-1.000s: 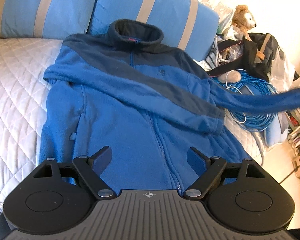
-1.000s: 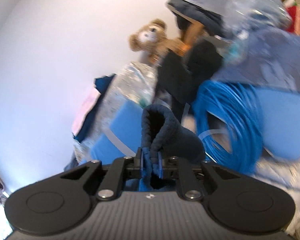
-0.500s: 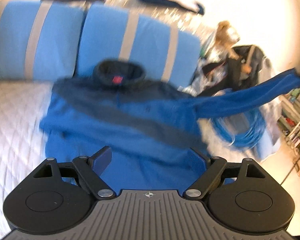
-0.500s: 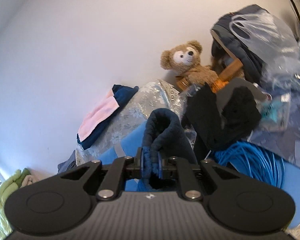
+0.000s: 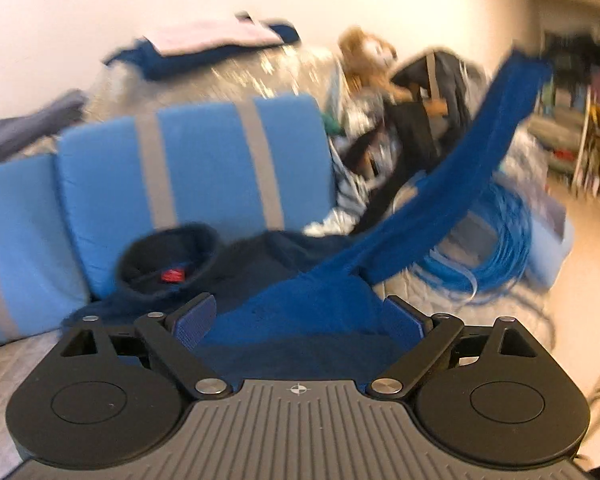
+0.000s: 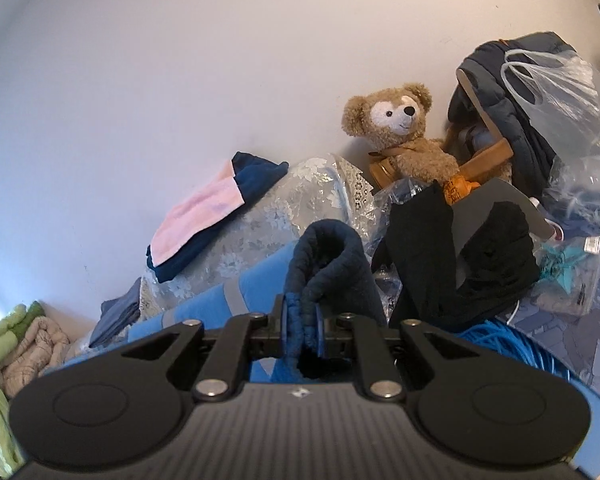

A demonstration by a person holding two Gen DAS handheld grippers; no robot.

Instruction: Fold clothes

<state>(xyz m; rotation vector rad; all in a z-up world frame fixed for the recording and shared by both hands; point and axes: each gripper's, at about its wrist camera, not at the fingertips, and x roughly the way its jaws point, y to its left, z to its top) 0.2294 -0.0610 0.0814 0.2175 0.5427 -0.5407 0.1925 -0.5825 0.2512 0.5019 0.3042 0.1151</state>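
A blue fleece jacket with a dark navy collar lies on the quilted bed. Its right sleeve is stretched up and to the right, off the bed. My left gripper is open, low over the jacket's chest, with fabric between its spread fingers. My right gripper is shut on the dark sleeve cuff and holds it up in the air, facing the wall.
Two blue striped cushions stand behind the jacket. A coil of blue cable, a teddy bear, bags and black clothes crowd the bed's right end. Folded clothes lie on a covered pile by the wall.
My right gripper has lifted the sleeve cuff higher, from level to steeply raised. My left gripper has moved forward and lower over the jacket toward the collar, still open.
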